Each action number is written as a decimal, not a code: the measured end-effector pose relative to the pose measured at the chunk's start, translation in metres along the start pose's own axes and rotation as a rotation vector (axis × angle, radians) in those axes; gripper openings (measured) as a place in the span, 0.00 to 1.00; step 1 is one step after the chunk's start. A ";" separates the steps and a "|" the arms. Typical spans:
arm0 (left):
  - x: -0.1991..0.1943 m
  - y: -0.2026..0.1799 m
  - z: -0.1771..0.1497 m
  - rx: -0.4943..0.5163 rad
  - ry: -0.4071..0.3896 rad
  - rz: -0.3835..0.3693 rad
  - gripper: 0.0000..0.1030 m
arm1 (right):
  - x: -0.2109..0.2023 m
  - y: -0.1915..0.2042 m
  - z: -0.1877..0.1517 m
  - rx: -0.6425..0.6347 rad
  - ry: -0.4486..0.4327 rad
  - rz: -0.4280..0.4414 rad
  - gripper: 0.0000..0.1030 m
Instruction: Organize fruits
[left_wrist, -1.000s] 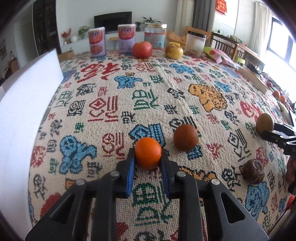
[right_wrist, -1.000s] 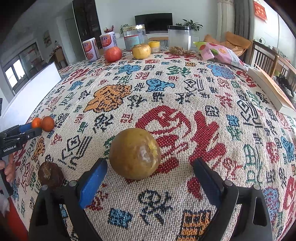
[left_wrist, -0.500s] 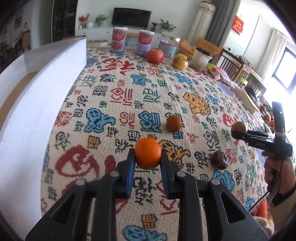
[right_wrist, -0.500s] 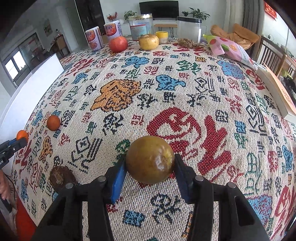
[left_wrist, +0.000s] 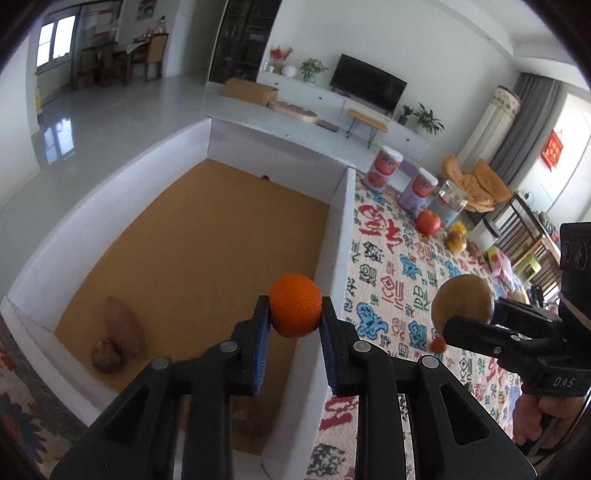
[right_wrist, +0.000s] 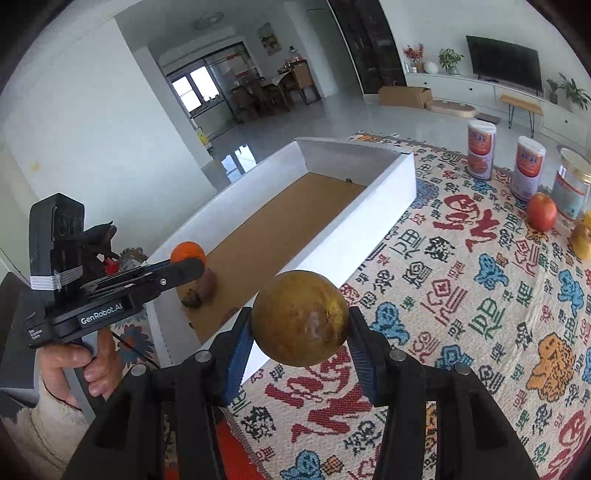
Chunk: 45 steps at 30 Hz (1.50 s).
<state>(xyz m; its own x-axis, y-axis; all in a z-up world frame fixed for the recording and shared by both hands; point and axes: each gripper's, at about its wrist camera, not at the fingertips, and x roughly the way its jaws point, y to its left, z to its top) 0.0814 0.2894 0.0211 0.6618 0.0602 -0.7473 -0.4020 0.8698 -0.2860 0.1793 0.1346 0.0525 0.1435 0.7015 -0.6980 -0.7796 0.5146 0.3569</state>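
A: What does the left hand-held gripper have?
B: It is clamped on a small orange, pinched between its blue pads and lifted off the worktop. The orange hangs above the right wall of the white box, just about over the rim.

A: And the right hand-held gripper?
B: Its jaws are closed on a round yellow-brown fruit, also carried in the air, over the patterned cloth just beside the box's long white wall. From the left wrist view that same gripper comes in from the right with the fruit at its tip.

A: What is in the box?
B: A brown cardboard floor with a reddish sweet potato lying in the near left corner and a small dark round fruit touching it. Something brownish lies under the left gripper's fingers; I cannot tell what.

A: And farther out on the worktop?
B: A red apple, a yellow fruit near it, two printed cans and a glass jar stand along the far edge. A tiny red-orange fruit sits on the cloth below the right gripper.
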 end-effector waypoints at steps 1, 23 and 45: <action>0.010 0.012 0.000 -0.024 0.025 0.024 0.25 | 0.017 0.014 0.010 -0.021 0.023 0.022 0.48; -0.035 -0.021 0.021 -0.047 -0.192 0.026 0.90 | -0.006 0.021 0.082 0.004 -0.218 -0.088 0.63; 0.140 -0.204 -0.147 0.460 0.088 -0.005 0.94 | -0.134 -0.263 -0.259 0.433 -0.067 -0.774 0.92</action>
<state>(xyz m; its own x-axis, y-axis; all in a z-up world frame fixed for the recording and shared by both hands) 0.1632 0.0479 -0.1137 0.5990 0.0312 -0.8002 -0.0637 0.9979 -0.0088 0.2071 -0.2227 -0.1086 0.5809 0.1000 -0.8078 -0.1523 0.9883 0.0128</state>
